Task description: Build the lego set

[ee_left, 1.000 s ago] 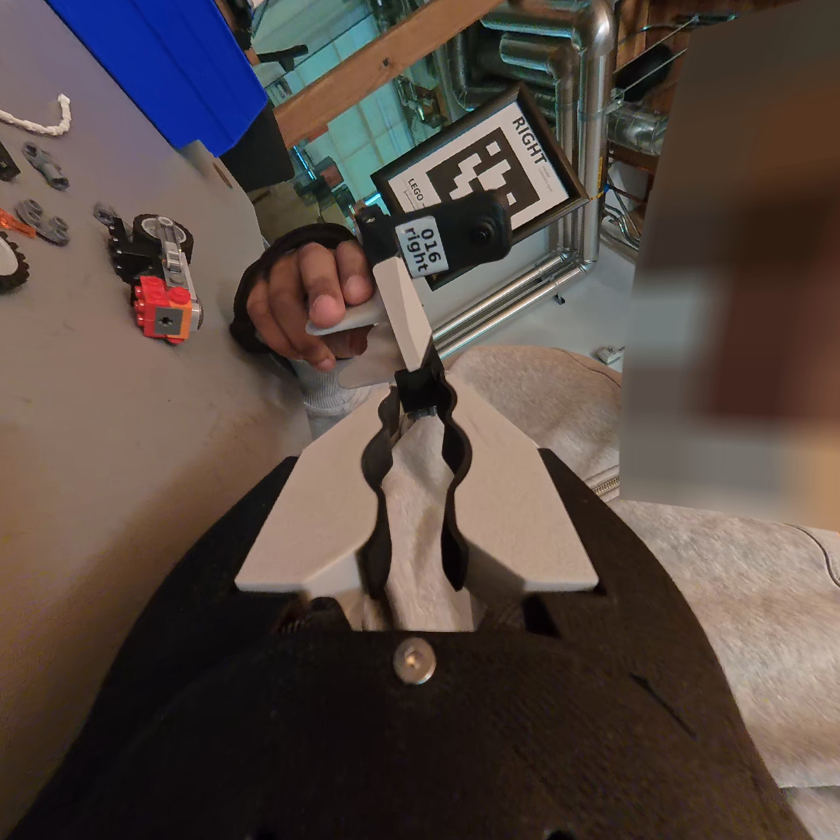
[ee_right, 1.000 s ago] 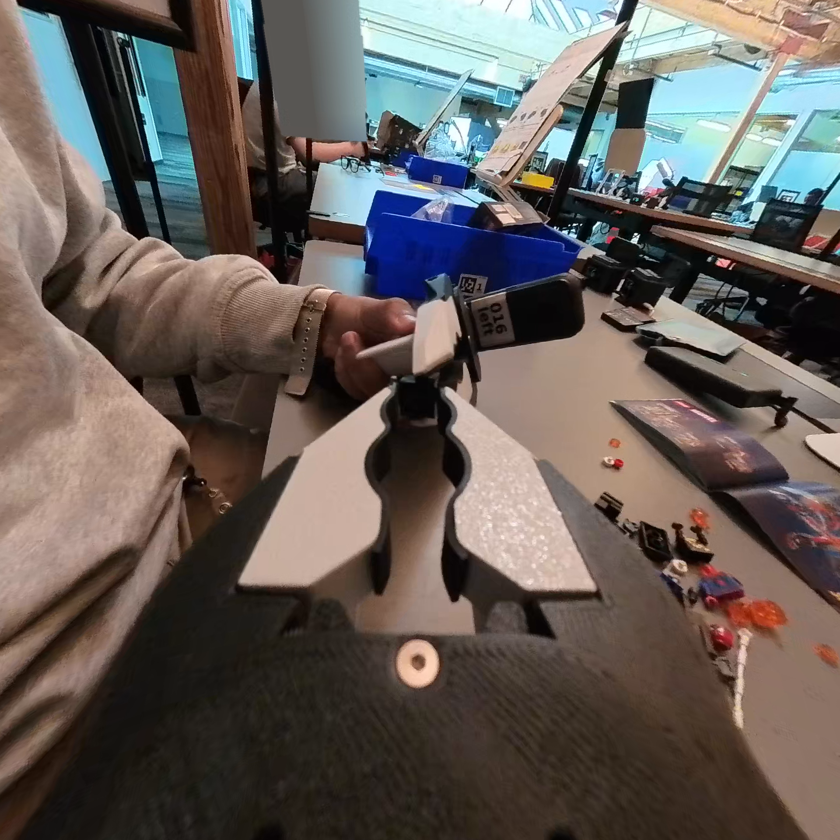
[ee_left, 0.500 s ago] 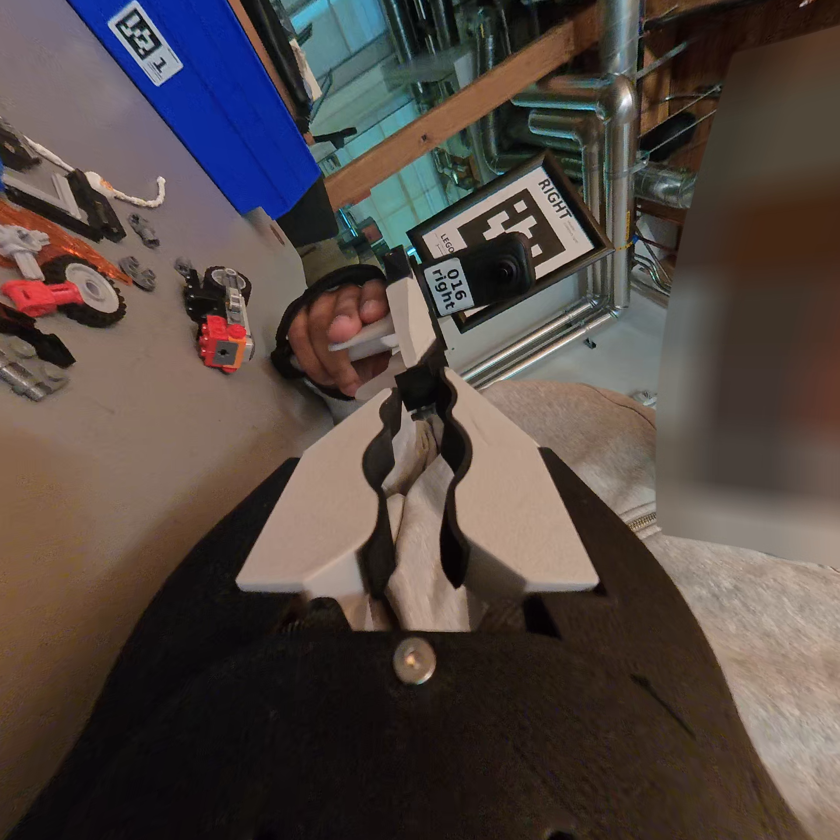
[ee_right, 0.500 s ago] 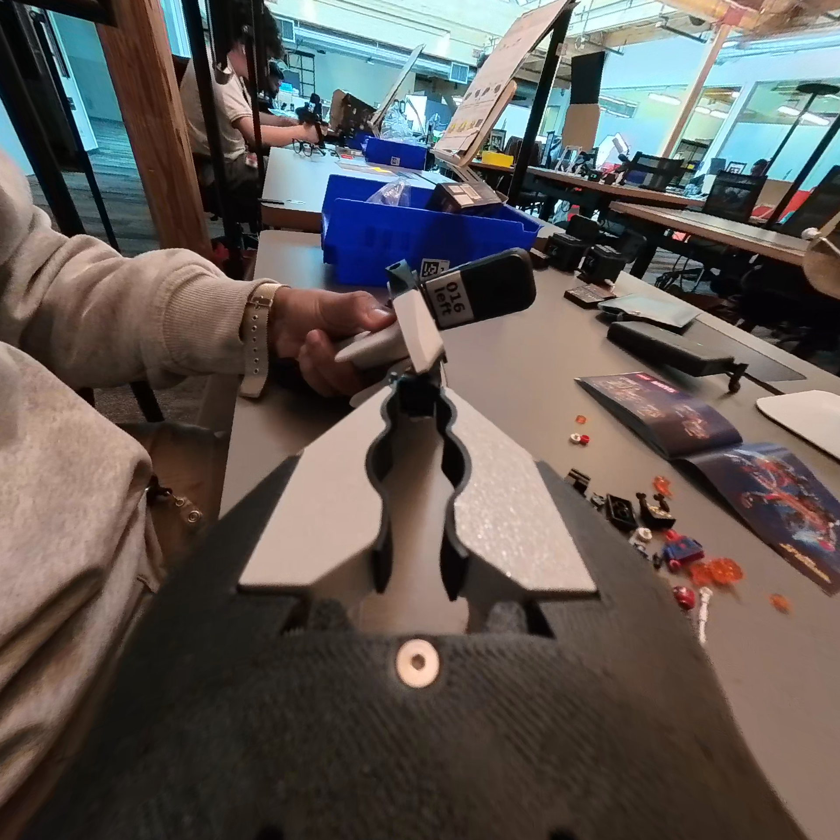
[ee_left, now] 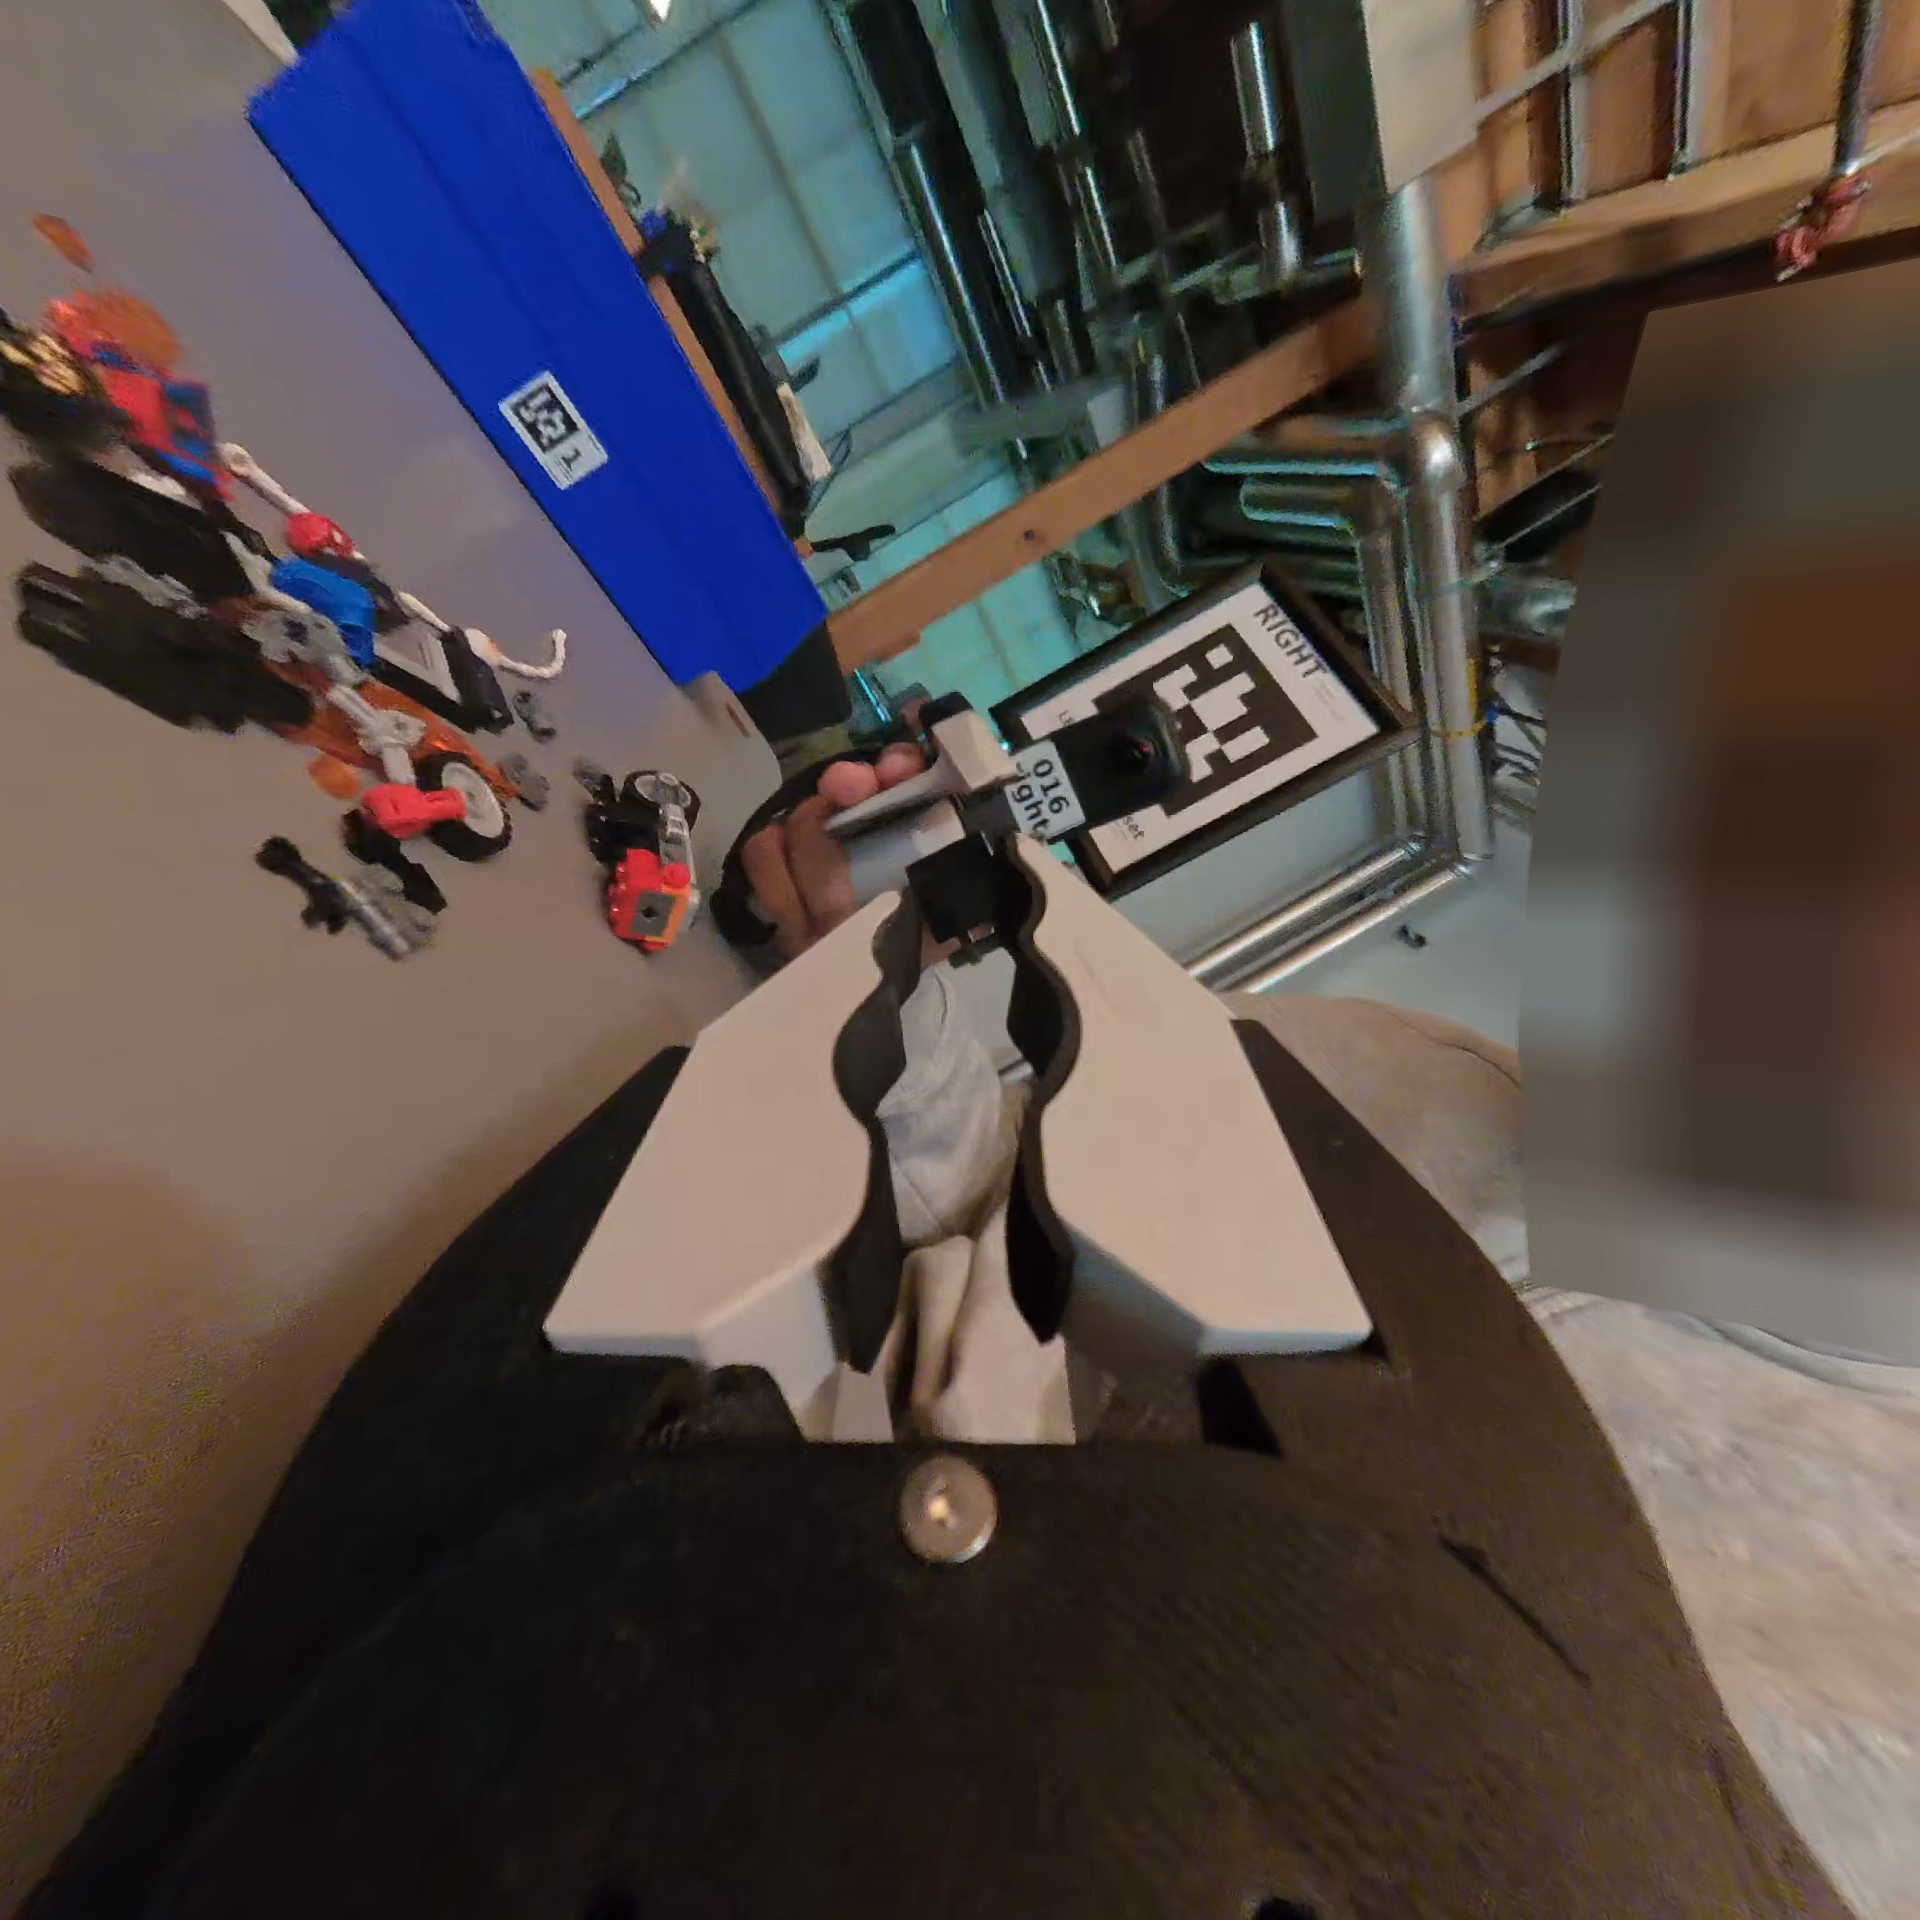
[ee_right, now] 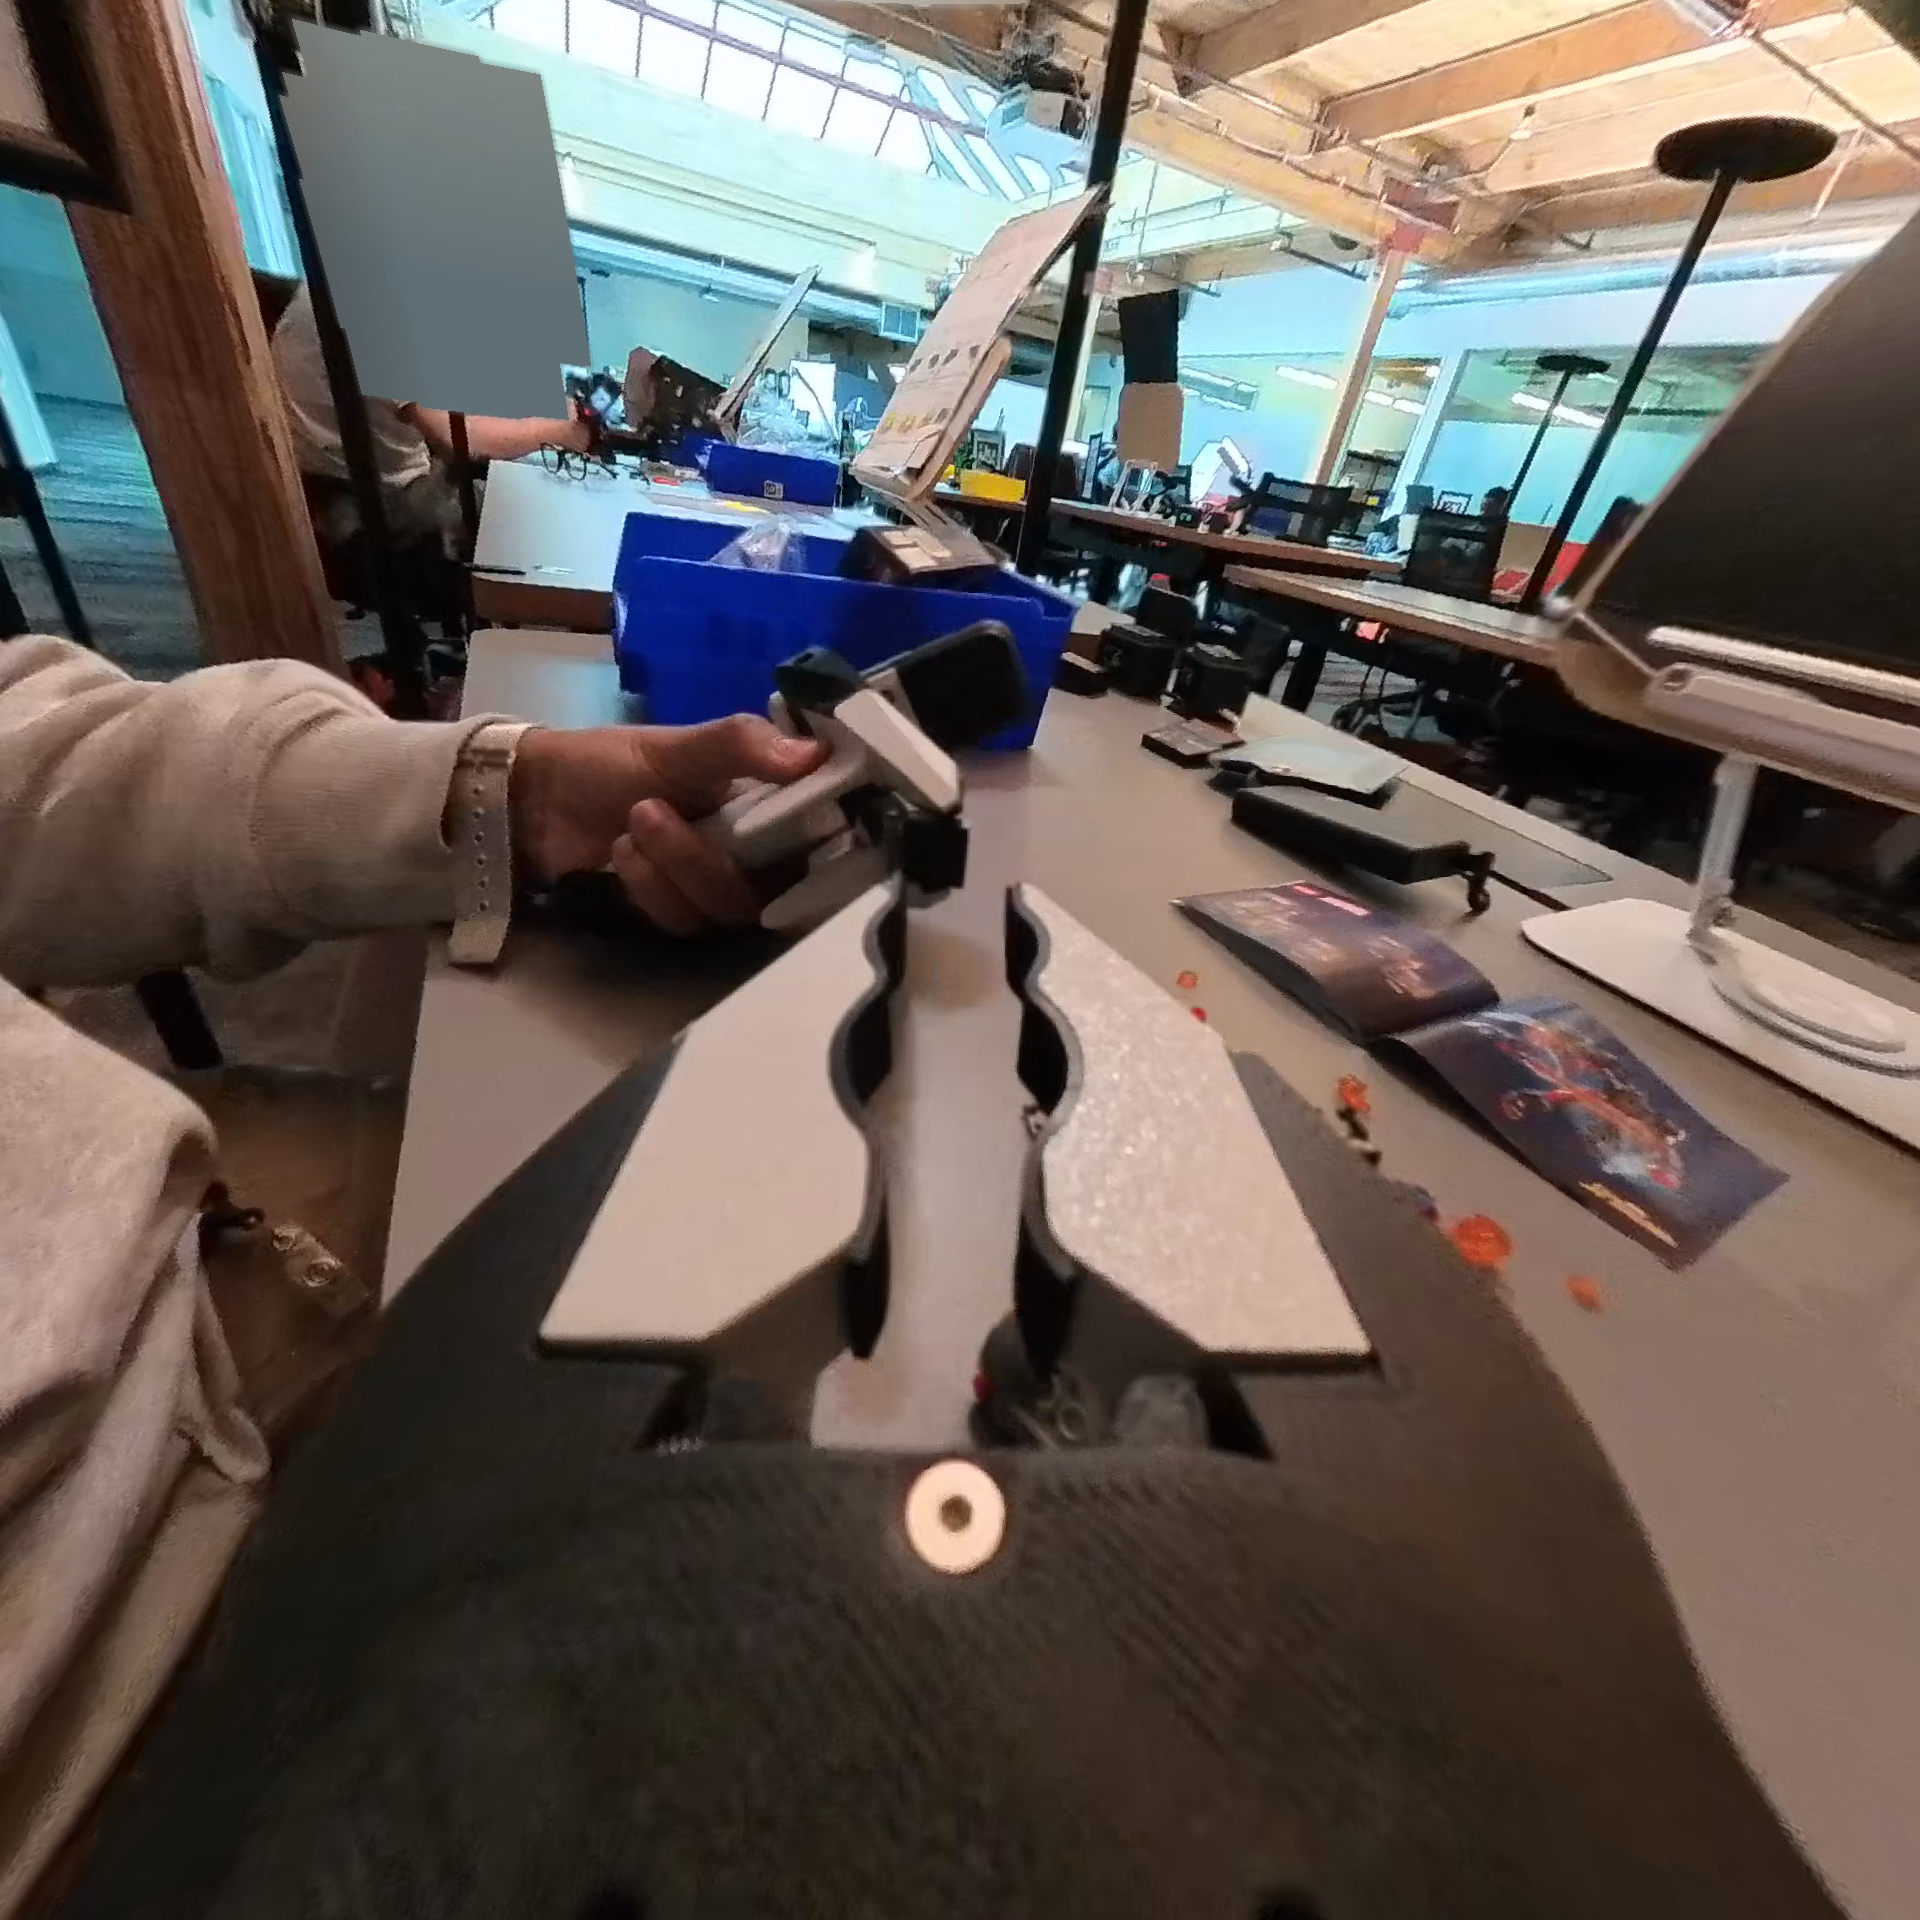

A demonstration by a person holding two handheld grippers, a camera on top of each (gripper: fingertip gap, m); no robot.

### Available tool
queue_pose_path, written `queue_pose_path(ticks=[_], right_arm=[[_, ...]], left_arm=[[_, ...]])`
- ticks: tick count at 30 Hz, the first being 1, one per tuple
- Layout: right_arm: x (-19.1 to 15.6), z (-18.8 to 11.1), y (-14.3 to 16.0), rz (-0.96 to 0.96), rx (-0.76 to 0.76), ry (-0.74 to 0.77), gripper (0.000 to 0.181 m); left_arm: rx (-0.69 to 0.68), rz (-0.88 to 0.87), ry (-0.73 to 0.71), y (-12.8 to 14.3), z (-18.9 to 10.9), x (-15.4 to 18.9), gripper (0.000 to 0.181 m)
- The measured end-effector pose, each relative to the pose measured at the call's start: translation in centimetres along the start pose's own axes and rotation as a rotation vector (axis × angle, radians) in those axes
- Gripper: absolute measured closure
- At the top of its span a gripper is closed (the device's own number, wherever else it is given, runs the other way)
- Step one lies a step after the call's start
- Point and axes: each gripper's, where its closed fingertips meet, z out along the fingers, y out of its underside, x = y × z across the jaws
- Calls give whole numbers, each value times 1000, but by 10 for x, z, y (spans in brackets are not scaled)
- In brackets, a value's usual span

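Observation:
In the left wrist view my left gripper [ee_left: 961,920] is shut on a small black brick piece [ee_left: 961,888] at its fingertips, held in the air over the edge of the grey table [ee_left: 208,1039]. The right wrist view shows that same piece [ee_right: 932,852] at the tip of the left gripper, which a hand [ee_right: 623,800] holds. My right gripper [ee_right: 956,909] is open, with nothing between its pads. Its left fingertip [ee_right: 883,914] lies just below the black piece, and I cannot tell whether they touch.
A blue bin [ee_left: 540,416] stands at the back of the table and also shows in the right wrist view [ee_right: 831,634]. Loose toy brick parts [ee_left: 260,644] and a small red and black wheeled assembly [ee_left: 649,862] lie nearby. An open booklet [ee_right: 1455,1049], a white stand base [ee_right: 1766,987] and orange bits [ee_right: 1481,1236] lie at the right. One gripper's finger ends stand about 5 centimeters off the other's.
Both grippers were closed on the black piece. My right gripper's pads have now parted and left it, while my left gripper keeps it. Both views have swung.

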Motion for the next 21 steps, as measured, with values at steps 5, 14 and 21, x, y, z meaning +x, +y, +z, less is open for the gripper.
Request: queue_pose_path(ticks=[5, 14, 21], right_arm=[[-13, 23, 2, 18, -26, 2, 151], [-9, 29, 8, 31, -73, 39, 164], [-10, 30, 5, 52, -58, 35, 167]], left_arm=[[-63, 47, -14, 13, 11, 1, 166], [-4, 73, -4, 11, 17, 5, 166], [6, 93, -12, 10, 17, 6, 166]])
